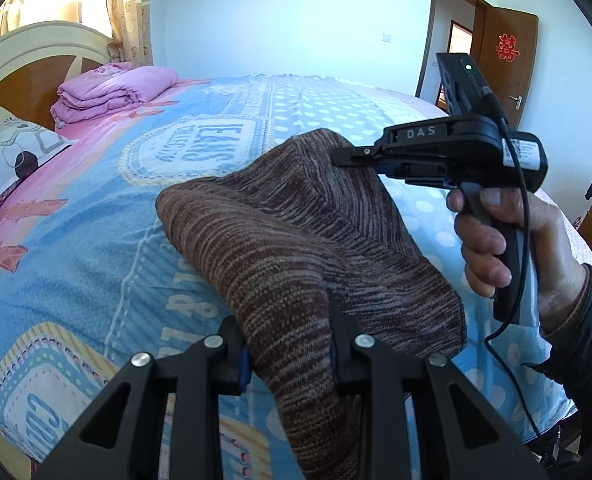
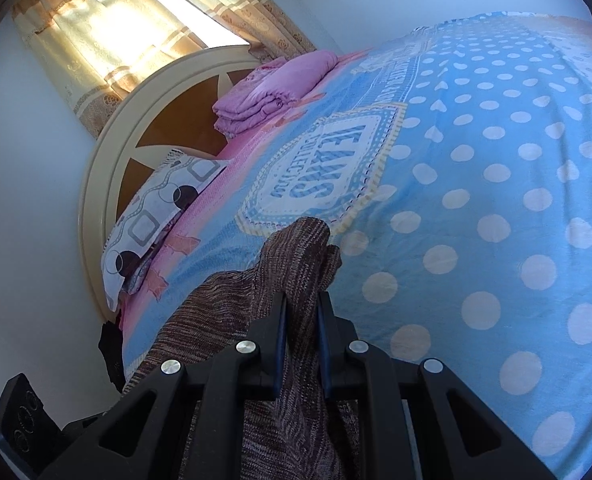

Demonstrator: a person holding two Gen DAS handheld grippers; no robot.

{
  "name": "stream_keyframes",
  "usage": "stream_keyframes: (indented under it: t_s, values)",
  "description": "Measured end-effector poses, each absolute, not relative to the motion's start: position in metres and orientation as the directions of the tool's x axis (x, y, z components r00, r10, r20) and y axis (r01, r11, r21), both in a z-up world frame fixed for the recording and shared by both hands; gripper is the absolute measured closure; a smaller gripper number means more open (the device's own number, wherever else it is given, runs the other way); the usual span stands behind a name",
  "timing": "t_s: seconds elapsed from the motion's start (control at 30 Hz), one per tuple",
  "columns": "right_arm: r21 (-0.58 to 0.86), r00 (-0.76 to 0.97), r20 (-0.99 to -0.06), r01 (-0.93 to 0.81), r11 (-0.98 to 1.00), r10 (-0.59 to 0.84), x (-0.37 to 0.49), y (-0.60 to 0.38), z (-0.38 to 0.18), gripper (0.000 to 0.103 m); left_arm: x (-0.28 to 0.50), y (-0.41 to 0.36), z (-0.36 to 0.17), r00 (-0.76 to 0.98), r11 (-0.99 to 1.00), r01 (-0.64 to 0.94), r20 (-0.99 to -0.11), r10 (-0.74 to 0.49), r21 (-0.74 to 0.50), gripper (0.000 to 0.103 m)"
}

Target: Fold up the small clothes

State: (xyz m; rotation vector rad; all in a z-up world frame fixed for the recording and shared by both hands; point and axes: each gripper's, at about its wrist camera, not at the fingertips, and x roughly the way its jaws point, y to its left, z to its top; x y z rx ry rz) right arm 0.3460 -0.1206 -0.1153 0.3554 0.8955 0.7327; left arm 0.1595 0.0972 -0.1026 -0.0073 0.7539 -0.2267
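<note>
Both grippers are clenched on one brown knitted garment (image 1: 296,240) held just above the bed (image 1: 95,240). The left gripper (image 1: 289,344) pinches the near edge, its fingers (image 1: 237,364) pressed into the knit. The right gripper (image 2: 302,320) pinches the far corner, cloth bunched between its fingers (image 2: 324,344). The garment's long axis runs between the two grips, sagging toward the blanket. By my judgement the coming fold turns on carrying both held edges across together, neither hand being nearer.
</note>
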Motion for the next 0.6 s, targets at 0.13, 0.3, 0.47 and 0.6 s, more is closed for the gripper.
stream_keyframes:
  t_s: [0.13, 0.3, 0.47, 0.6]
  values:
    - [0.553, 0.387, -0.596, -0.438, 0.709, 0.704, 0.354, -0.106, -0.120, 0.089, 0.158, 0.104, -0.109, 0.711, 0.981, 0.182, -0.680, -0.179, -0.068, 0.074]
    - [0.539, 0.370, -0.612, -0.452, 0.711, 0.699, 0.358, -0.090, -0.124, 0.089, 0.158, 0.116, -0.120, 0.705, 0.985, 0.158, -0.692, -0.157, -0.063, 0.074]
    - [0.526, 0.360, -0.627, -0.458, 0.717, 0.691, 0.362, -0.076, -0.129, 0.089, 0.157, 0.124, -0.130, 0.693, 0.988, 0.139, -0.706, -0.148, -0.071, 0.074]
    - [0.518, 0.354, -0.642, -0.453, 0.725, 0.680, 0.368, -0.069, -0.134, 0.089, 0.157, 0.126, -0.137, 0.685, 0.989, 0.128, -0.714, -0.143, -0.076, 0.074]
